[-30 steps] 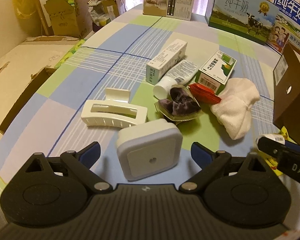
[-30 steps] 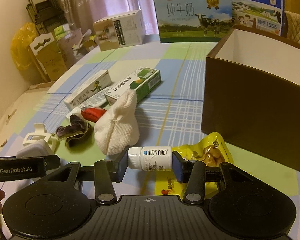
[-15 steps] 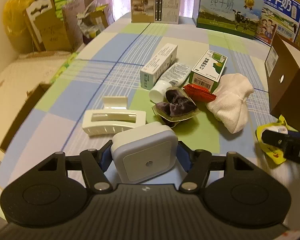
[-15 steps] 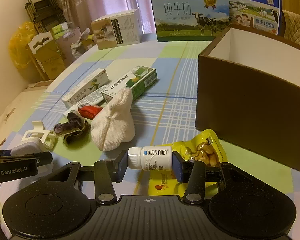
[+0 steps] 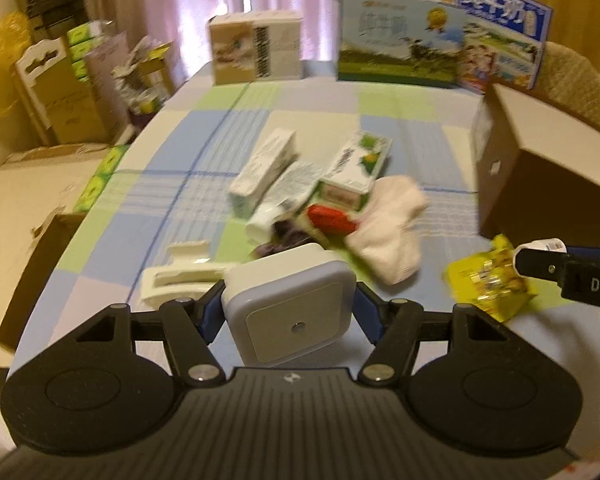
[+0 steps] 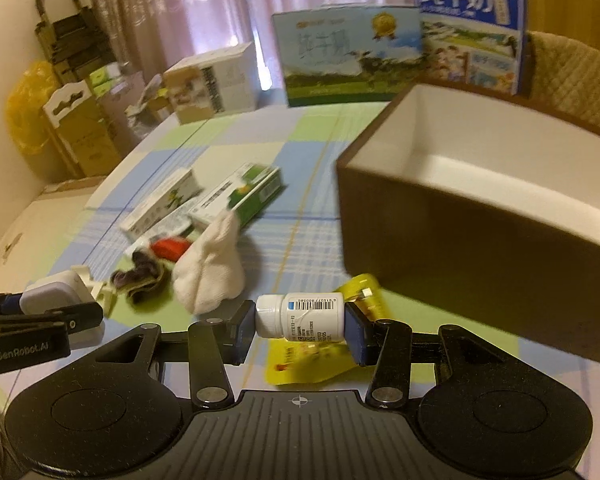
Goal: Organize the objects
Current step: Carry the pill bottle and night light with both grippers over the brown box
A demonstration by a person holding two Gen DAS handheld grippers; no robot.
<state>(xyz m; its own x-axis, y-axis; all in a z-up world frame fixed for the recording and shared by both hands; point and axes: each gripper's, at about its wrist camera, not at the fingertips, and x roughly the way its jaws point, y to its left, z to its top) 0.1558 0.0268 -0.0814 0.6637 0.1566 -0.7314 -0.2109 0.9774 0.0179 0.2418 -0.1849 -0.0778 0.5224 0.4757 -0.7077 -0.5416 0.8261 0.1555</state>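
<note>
My left gripper [image 5: 290,314] is shut on a square white-and-grey plug-in device [image 5: 290,306], held above the checked tablecloth. My right gripper [image 6: 300,322] is shut on a small white pill bottle [image 6: 300,316], lying sideways between the pads, above a yellow snack packet [image 6: 308,356]. A brown open box [image 6: 472,216] with a white inside stands just right and ahead of the bottle. In the left wrist view the right gripper's tip with the bottle [image 5: 540,246] shows at the right edge, near the brown box [image 5: 540,184].
On the cloth lie a white hair claw [image 5: 176,276], a white sock [image 5: 388,232], a red packet [image 5: 330,218], a dark scrunchie [image 6: 138,276], a tube [image 5: 284,196] and two small cartons [image 5: 264,170] [image 5: 356,168]. Milk cartons [image 6: 348,60] stand at the far edge. Cardboard boxes [image 5: 60,96] crowd the left.
The left gripper closed on the square device and lifted it off the cloth. The right gripper, still holding the bottle, has risen and moved toward the brown box.
</note>
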